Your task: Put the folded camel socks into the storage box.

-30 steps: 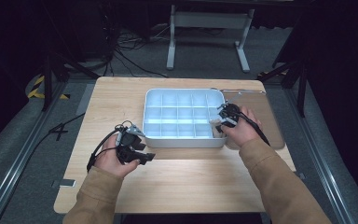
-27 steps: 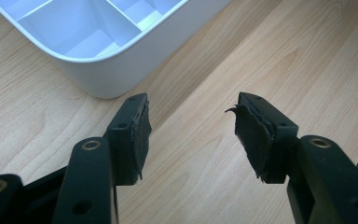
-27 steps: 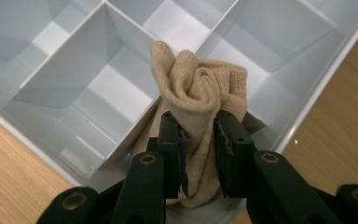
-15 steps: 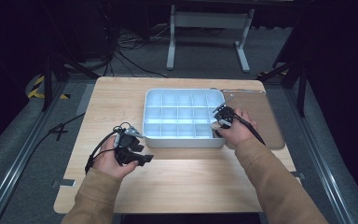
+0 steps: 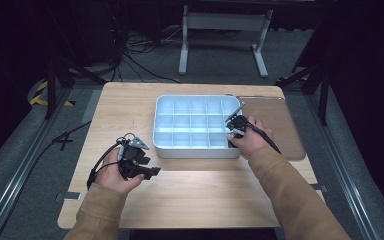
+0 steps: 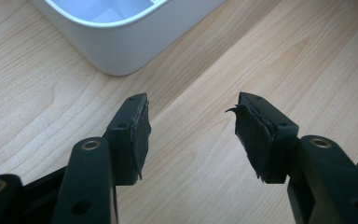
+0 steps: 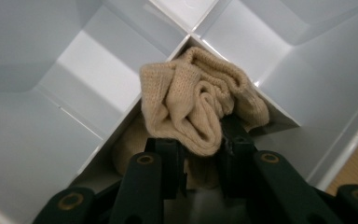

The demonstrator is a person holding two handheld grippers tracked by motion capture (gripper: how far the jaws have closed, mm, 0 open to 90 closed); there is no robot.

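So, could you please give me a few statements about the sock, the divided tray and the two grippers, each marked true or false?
1. The right gripper grips a beige sock. True.
2. The sock lies on the wooden table outside the tray. False: it is in a compartment of the white tray.
3. The left gripper has its jaws apart with nothing between them. True.
4. The left gripper reaches into the tray. False: it is over bare table near the tray's corner.
5. The tray has one undivided space. False: walls split it into many compartments.
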